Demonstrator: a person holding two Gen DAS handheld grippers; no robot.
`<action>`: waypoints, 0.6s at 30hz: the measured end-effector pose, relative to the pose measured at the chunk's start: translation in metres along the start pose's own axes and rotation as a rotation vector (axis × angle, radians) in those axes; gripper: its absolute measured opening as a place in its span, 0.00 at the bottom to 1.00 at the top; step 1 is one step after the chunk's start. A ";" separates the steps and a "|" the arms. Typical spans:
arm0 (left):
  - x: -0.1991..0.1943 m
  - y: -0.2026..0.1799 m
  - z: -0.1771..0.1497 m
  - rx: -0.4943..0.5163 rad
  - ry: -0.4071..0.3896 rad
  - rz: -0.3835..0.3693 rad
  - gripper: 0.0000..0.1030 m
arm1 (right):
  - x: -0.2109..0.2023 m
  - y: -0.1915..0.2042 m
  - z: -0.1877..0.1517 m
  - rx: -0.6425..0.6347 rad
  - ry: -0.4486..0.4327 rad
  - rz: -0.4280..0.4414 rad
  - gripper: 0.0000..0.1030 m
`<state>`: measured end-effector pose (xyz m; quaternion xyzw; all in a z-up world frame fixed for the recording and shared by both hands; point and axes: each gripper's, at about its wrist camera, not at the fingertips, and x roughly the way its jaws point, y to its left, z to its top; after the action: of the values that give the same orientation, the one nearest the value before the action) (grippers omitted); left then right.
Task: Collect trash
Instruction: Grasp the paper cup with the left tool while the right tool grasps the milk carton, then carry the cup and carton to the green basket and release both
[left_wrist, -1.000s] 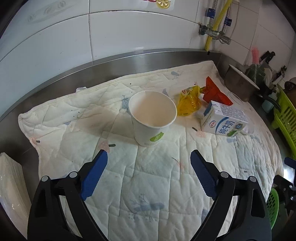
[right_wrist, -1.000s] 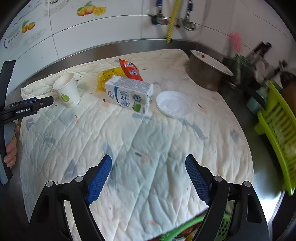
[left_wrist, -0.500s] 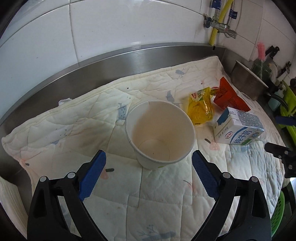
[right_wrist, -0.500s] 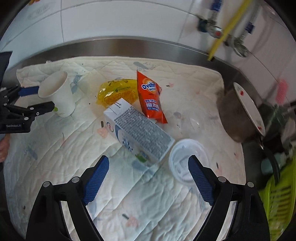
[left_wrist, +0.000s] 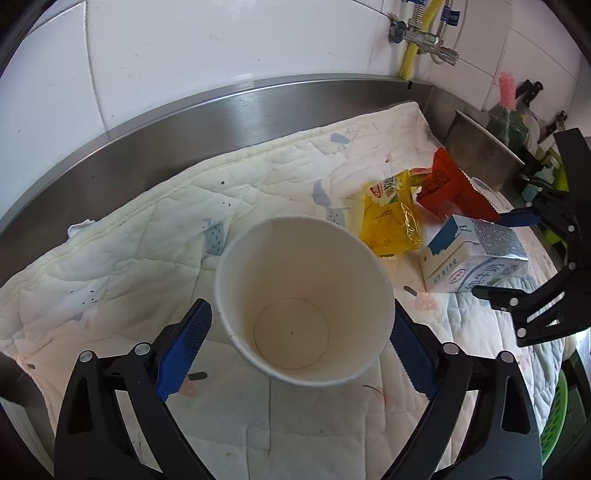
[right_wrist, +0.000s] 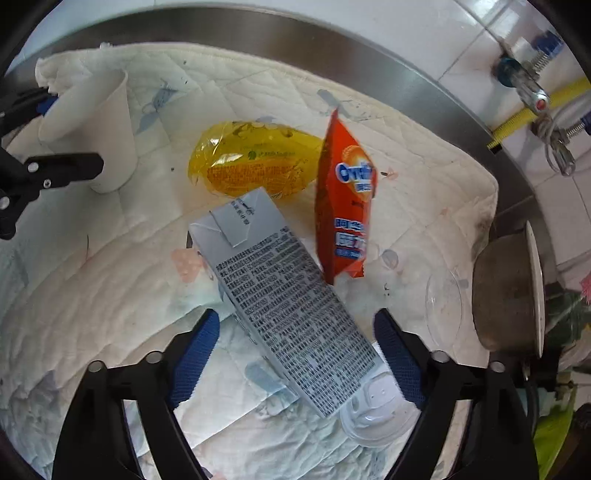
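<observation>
An empty white paper cup (left_wrist: 303, 306) stands upright on the quilted cloth (left_wrist: 147, 229), between the open fingers of my left gripper (left_wrist: 299, 347); touching cannot be told. A blue-and-white milk carton (right_wrist: 288, 302) lies on its side between the open fingers of my right gripper (right_wrist: 295, 354). A yellow wrapper (right_wrist: 255, 162) and an orange snack packet (right_wrist: 347, 199) lie just beyond the carton. A white plastic lid (right_wrist: 376, 413) lies partly under the carton's near end. The cup (right_wrist: 96, 125) and left gripper (right_wrist: 40, 170) show at the right wrist view's left edge.
A steel backsplash (left_wrist: 221, 114) and tiled wall run behind the cloth. A covered metal pot (right_wrist: 509, 295) stands at the right, with a clear plastic lid (right_wrist: 443, 302) beside it. A green basket (left_wrist: 554, 417) sits off the counter's right edge.
Both grippers moved forward and down. The cup now sits between the left fingers, and the carton now sits between the right fingers. Both stay open.
</observation>
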<state>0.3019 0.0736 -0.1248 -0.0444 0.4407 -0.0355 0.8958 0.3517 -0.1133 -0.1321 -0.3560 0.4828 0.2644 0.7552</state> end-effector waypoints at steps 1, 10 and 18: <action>0.001 0.000 0.000 0.002 0.000 -0.010 0.83 | 0.001 0.001 0.001 -0.002 0.001 -0.005 0.69; 0.004 0.004 -0.002 -0.016 0.001 -0.064 0.61 | -0.014 0.005 -0.008 0.028 -0.018 -0.001 0.47; -0.021 -0.005 -0.010 -0.010 -0.030 -0.096 0.60 | -0.050 0.021 -0.041 0.199 -0.068 0.072 0.44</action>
<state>0.2806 0.0700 -0.1138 -0.0703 0.4248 -0.0756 0.8994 0.2941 -0.1363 -0.1033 -0.2525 0.4931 0.2542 0.7928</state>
